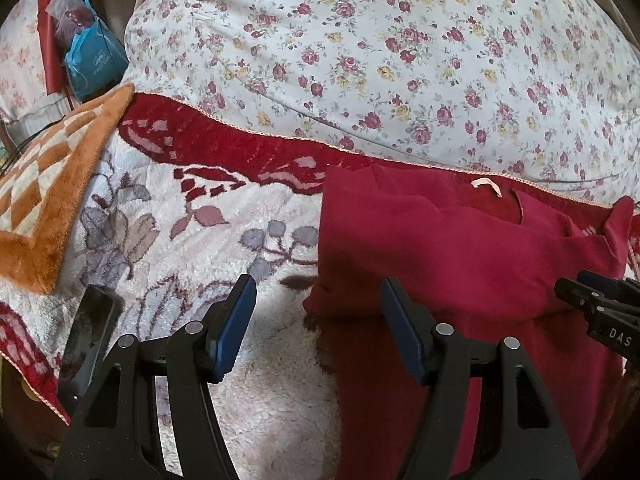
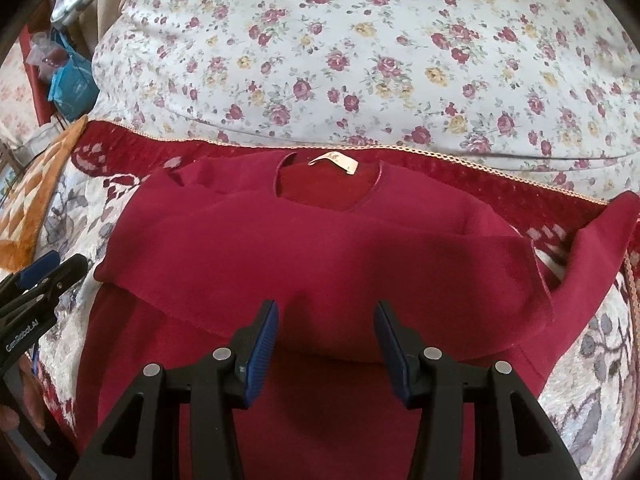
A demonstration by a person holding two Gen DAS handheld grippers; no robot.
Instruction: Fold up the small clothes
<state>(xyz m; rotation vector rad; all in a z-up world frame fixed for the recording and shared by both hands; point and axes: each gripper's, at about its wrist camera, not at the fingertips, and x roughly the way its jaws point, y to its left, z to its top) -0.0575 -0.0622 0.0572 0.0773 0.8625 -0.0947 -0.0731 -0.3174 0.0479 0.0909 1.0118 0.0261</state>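
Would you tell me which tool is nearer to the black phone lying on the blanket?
Left. The left tool hangs just beside the phone; the right tool hovers over the red shirt, farther away.

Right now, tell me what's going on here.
A person with a handheld tool in each hand is folding a dark red top laid on a patterned blanket by a floral pillow. The sleeves are folded across the chest. Both the left tool and the right tool hover open over it, holding nothing.
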